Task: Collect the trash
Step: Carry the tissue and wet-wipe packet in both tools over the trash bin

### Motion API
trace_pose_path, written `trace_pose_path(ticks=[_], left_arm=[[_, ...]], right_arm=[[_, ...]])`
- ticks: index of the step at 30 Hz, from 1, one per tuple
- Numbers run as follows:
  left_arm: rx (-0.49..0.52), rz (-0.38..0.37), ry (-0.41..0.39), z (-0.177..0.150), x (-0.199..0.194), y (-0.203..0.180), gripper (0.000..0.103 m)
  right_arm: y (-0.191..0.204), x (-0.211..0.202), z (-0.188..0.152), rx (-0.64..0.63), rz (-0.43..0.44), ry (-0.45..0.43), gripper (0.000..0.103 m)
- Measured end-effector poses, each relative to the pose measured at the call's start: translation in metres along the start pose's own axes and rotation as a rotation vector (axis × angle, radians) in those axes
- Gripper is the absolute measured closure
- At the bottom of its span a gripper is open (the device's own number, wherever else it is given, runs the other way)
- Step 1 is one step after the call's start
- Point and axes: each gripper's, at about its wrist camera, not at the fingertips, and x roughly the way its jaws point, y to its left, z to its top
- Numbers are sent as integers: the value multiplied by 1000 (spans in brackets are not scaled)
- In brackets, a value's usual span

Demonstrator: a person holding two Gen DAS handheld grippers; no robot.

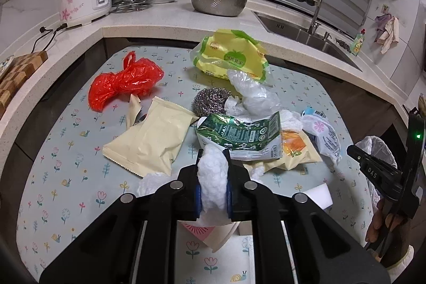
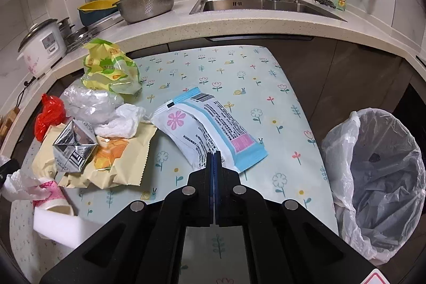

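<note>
Trash lay heaped across the flowered table [image 1: 80,151], and both grippers had a piece. The left gripper [image 1: 213,164] pinched a wad of white tissue [image 1: 211,172] between its fingers, the wad bulging out above and below the pads. The right gripper [image 2: 213,159] had its fingers pressed together on the near edge of a blue-and-white wrapper [image 2: 210,129], which stretched away from the tips toward eleven o'clock; how much of the film was caught could not be told.

The lined bin [image 2: 378,177] stood off the table at about three o'clock from the right gripper. To do this step well, I judged each piece should be lifted clear of the pile before swinging over, since the tissue sat close to a green packet [image 1: 239,135] and a beige pouch [image 1: 149,140] that might drag along. The wrapper, held by its edge only, could slip or flap, so a slow carry seemed wise, with release only once above the bin's mouth.
</note>
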Motion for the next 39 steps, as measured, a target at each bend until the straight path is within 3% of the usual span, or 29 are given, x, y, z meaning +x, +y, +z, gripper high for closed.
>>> trace_pose_path(ticks=[7,9,11,13,19,24,29,39], left_arm=[[25,-29,-37,-6,-28,-18,91],[21,-29,-36,-7,-30,-18,91],[13,-24,-30,-8,-29,-14,91],[-2,-12,-28,-8,-28,-6,91],[-49,54,-17,-2,-17,29,91],[-72,89,11,-1,-2,50,91],[-85,91,44,-4,12,57,91],[-85,76,69,-10,16,55,91]], right_arm=[[-13,-32,-9,31,-2,-29,102],[-14,-35,-9,33,-11,-39,92],[-15,-36,-7,21,-24,-55,60],[-14,-32,-3,7,-44,-70,45],[-7,12,19,-49,-29,-29,26],[1,60,32,-98,-48,30,23],[4,97,28,-99,0,118,24],[11,80,25,-93,37,84,39]])
